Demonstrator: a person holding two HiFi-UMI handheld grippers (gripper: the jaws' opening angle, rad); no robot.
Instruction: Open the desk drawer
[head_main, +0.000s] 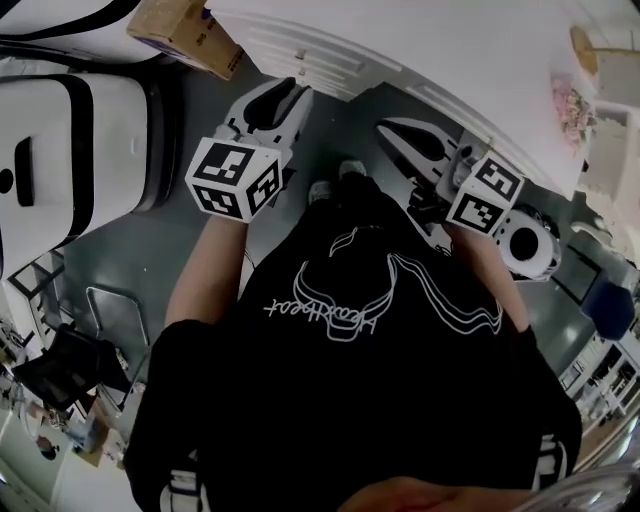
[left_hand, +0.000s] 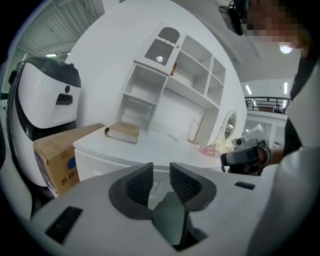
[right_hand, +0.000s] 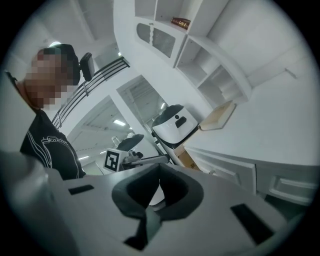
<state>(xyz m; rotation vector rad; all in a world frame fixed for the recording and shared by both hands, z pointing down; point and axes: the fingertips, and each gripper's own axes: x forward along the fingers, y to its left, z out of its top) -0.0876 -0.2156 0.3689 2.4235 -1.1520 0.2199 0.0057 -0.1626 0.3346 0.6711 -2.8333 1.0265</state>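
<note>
Desk (left_hand: 150, 145), white, stands ahead of both grippers; drawer (left_hand: 102, 167) sits closed under its top, touched by nothing; left gripper (left_hand: 161, 171) holds its jaws slightly spread, empty; right gripper (right_hand: 159, 166) has its tips pressed together on nothing.

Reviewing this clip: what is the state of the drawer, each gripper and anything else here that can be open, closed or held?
desk drawer: closed, flush, no gripper on it.
left gripper: open, fingers apart, nothing between them.
right gripper: shut, fingers tip to tip, empty.
book: closed, lying flat on the desk.
</note>
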